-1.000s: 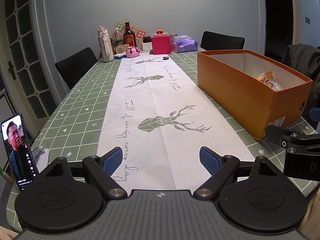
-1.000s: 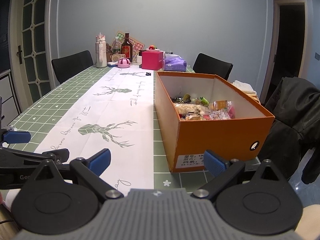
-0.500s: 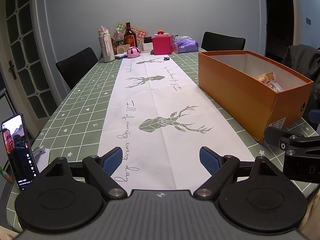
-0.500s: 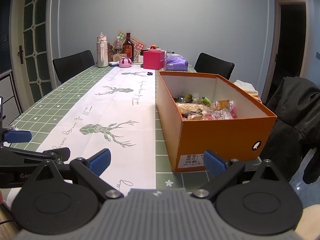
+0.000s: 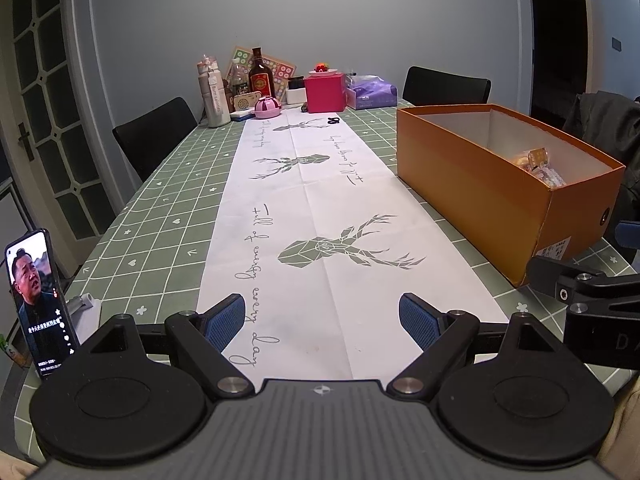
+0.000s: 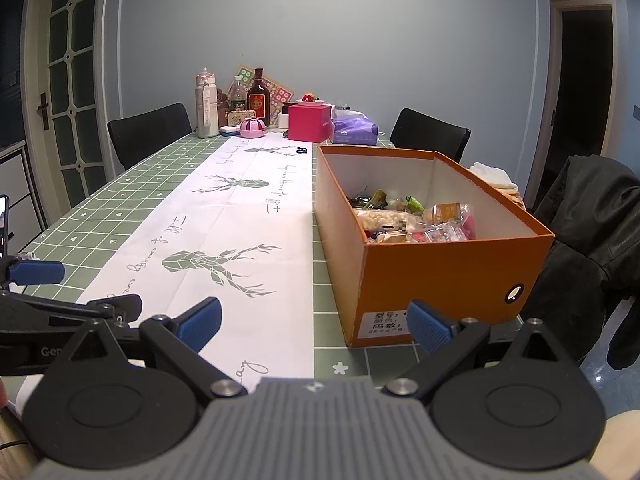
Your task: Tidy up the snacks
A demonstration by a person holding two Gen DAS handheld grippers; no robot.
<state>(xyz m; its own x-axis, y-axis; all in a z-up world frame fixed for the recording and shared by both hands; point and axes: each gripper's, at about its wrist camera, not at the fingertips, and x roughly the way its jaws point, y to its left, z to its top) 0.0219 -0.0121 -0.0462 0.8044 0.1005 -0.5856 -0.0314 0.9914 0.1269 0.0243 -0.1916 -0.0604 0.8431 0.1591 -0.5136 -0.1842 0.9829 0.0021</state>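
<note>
An orange cardboard box [image 6: 436,280] stands on the right side of the table and holds several wrapped snacks [image 6: 412,220]. In the left wrist view the same box [image 5: 480,188] shows only a few snack packets [image 5: 540,164] above its rim. My left gripper [image 5: 322,318] is open over the near end of the white runner with nothing between its blue pads. My right gripper [image 6: 316,324] is open too, low at the table's near edge, its right pad in front of the box's labelled end. Each gripper's fingers show at the side of the other's view.
A white runner with deer prints [image 5: 320,216] covers the middle of the green checked tablecloth [image 5: 152,208]. Bottles, a pink box [image 6: 310,122] and a purple tissue pack [image 6: 354,130] crowd the far end. A lit phone [image 5: 36,304] stands at near left. Black chairs and a dark jacket [image 6: 588,248] flank the table.
Both grippers have drawn back slightly toward the near edge, so the table and box sit a little farther off. Both stay open.
</note>
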